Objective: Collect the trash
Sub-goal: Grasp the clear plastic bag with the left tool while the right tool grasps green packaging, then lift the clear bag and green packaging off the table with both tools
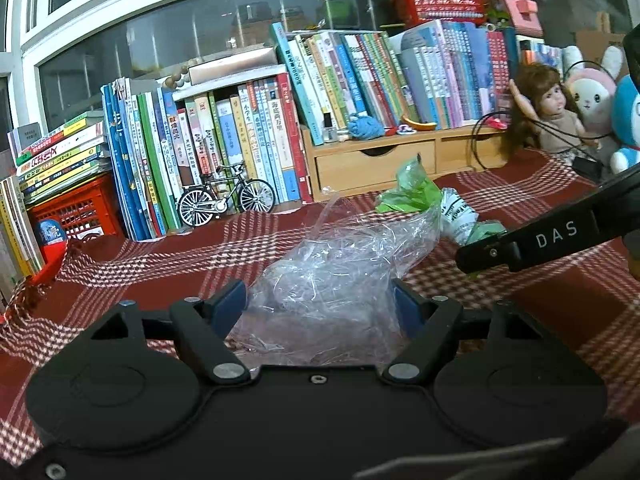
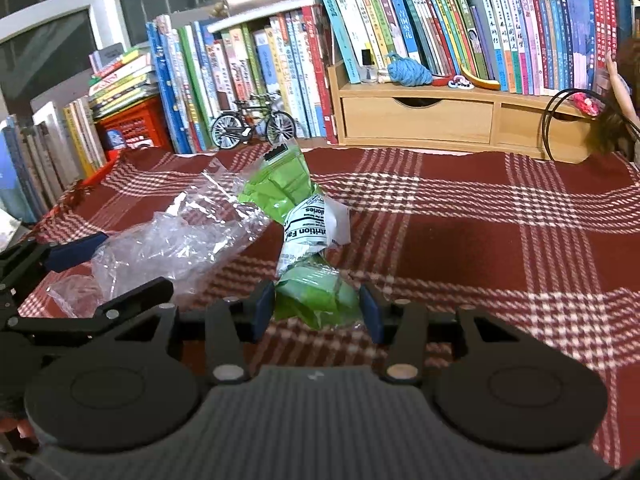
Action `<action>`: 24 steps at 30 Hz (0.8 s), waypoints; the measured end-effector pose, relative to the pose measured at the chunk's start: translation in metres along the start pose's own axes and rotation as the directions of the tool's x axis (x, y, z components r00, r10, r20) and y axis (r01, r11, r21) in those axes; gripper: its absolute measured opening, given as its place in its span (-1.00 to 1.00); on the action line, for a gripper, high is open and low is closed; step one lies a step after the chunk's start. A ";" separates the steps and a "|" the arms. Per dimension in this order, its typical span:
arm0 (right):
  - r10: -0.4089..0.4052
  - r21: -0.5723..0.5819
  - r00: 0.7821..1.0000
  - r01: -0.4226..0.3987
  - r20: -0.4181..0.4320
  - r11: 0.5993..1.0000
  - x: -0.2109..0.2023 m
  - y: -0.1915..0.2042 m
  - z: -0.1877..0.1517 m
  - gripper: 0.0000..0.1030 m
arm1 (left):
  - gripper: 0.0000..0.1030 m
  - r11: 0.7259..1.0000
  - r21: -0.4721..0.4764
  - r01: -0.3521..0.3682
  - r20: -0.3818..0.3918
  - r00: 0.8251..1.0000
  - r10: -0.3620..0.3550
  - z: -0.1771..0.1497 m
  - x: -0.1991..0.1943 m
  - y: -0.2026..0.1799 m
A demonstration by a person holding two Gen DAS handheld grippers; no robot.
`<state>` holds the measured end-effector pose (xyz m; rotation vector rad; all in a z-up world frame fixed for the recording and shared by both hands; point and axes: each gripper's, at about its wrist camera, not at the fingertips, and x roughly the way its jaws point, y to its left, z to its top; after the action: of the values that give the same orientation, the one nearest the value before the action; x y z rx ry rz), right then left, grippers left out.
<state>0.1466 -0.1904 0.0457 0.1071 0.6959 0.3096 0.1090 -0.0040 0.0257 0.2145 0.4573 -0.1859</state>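
Note:
A crumpled clear plastic bag (image 1: 332, 280) lies on the red plaid tablecloth (image 1: 540, 304). My left gripper (image 1: 320, 306) is open, one blue pad on each side of the bag's near end. Behind the bag lies a green wrapper (image 1: 416, 196) with a white nutrition label. One finger (image 1: 520, 242) of my right gripper reaches in over its right end. In the right wrist view, my right gripper (image 2: 317, 312) has its pads pressed against both sides of the green wrapper (image 2: 320, 302). The clear bag (image 2: 180, 240) and my left gripper (image 2: 106, 276) sit to its left.
Rows of books line the back, with a model bicycle (image 1: 226, 200) in front. A wooden drawer organiser (image 1: 376, 164) stands at the back middle. A doll (image 1: 548, 108) and plush toys sit at the right. A red crate (image 1: 80, 212) is at the left.

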 end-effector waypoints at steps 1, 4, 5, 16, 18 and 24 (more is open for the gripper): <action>0.005 -0.001 1.000 -0.005 0.004 1.000 -0.005 0.001 -0.002 0.02 | 0.46 1.000 -0.002 0.004 0.002 1.000 -0.004 -0.001 -0.006 -0.001; 0.022 -0.004 1.000 -0.022 0.014 1.000 -0.020 0.002 -0.010 0.02 | 0.46 1.000 -0.011 0.017 0.001 1.000 -0.017 -0.003 -0.022 -0.005; 0.027 -0.008 0.999 -0.027 0.016 1.000 -0.026 0.003 -0.012 0.02 | 0.46 1.000 -0.014 0.020 0.000 1.000 -0.020 -0.004 -0.028 -0.006; 0.073 -0.020 0.997 -0.072 0.039 0.997 -0.076 0.000 -0.038 0.02 | 0.46 0.997 -0.052 0.056 0.012 0.998 -0.056 -0.013 -0.086 -0.017; 0.083 -0.025 0.996 -0.082 0.039 0.996 -0.084 0.000 -0.042 0.02 | 0.46 0.996 -0.069 0.063 0.005 0.998 -0.063 -0.014 -0.094 -0.018; 0.122 -0.027 0.991 -0.121 0.049 0.992 -0.107 0.000 -0.059 0.02 | 0.46 0.993 -0.088 0.085 0.009 0.996 -0.085 -0.025 -0.118 -0.021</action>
<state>0.0311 -0.2243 0.0662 0.1344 0.6361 0.4303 -0.0103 -0.0029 0.0539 0.1083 0.4690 -0.2492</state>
